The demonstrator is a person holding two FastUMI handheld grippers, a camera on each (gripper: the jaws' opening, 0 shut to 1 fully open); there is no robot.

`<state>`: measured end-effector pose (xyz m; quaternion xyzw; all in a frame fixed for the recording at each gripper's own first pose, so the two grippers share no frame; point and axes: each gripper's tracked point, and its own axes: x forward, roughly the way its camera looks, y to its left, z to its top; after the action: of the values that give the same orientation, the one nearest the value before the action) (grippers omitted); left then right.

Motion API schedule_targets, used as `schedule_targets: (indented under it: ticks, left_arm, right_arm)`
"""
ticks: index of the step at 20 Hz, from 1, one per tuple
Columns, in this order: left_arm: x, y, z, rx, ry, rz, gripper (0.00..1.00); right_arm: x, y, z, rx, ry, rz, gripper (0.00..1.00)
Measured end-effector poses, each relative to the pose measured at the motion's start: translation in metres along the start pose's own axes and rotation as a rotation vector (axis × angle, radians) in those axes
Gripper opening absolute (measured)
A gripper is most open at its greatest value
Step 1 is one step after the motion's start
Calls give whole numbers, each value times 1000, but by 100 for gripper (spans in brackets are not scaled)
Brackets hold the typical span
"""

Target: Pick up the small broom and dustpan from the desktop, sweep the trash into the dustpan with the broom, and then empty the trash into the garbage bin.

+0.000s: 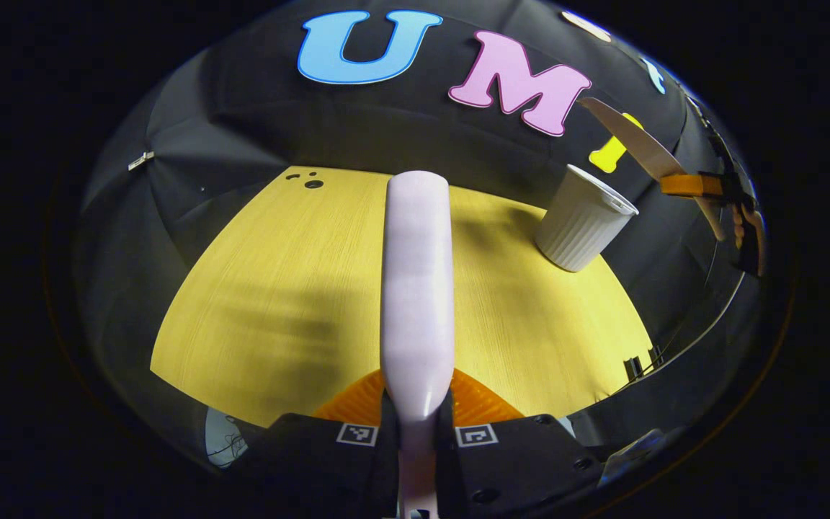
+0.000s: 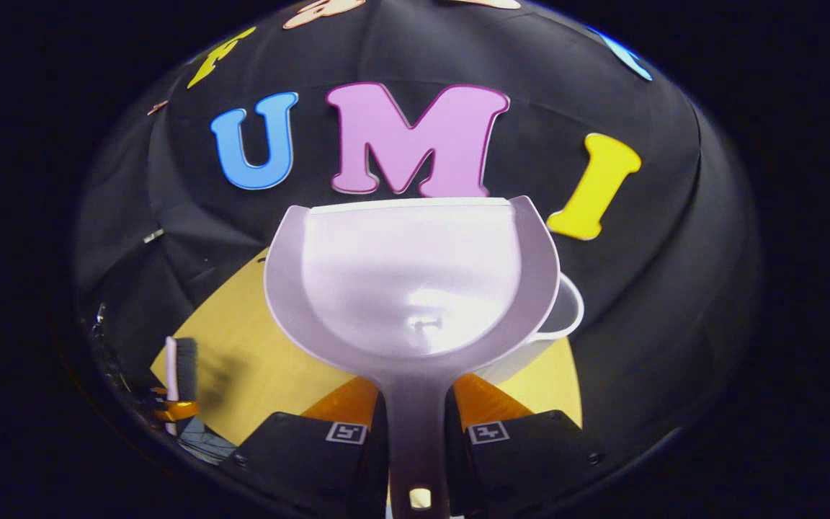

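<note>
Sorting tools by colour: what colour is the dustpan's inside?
Pale lilac, almost white, plain and unpatterned; the dustpan shows best in the right gripper view.

left: above desktop (image 1: 278,303), facing wall | right: likewise | shared: desktop

My right gripper (image 2: 418,432) clamps both fingers on the handle of the pale lilac plastic dustpan (image 2: 411,288), its scoop raised in front of me. Behind its right edge sits the white ribbed bin (image 2: 555,324) on the yellow wooden desktop (image 2: 242,339). Far left, the other gripper (image 2: 170,411) holds the dark-bristled small broom (image 2: 181,375).
</note>
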<state>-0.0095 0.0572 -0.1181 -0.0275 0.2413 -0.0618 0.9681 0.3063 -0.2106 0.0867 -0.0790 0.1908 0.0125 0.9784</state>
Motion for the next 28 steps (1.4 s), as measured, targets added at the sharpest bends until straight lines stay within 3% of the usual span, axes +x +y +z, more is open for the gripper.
schedule_targets:
  ticks: [7,10,13,14,15,17,23,26,28]
  left_arm:
    - [37,4,-4,8,72,-6,25]
    - [58,8,-10,15,132,13,24]
    - [82,13,-18,-4,186,26,25]
    - [90,18,-21,5,212,46,25]
    - [98,22,-26,16,242,71,25]
    - [110,27,-33,29,295,104,25]
    - [113,34,-39,91,386,155,27]
    - [111,30,-48,88,437,177,26]
    - [114,28,-50,128,445,195,27]
  right_arm:
    - [35,26,-109,8,188,96,36]
    - [51,28,-154,-1,257,60,33]
    - [73,31,-194,16,333,66,36]
    - [80,33,-209,33,368,65,33]
    - [88,36,-224,48,405,65,39]
    - [93,39,-247,95,470,69,36]
    - [124,45,-280,88,568,77,37]
    - [135,47,-275,74,575,79,33]
    - [140,52,-274,70,591,98,36]
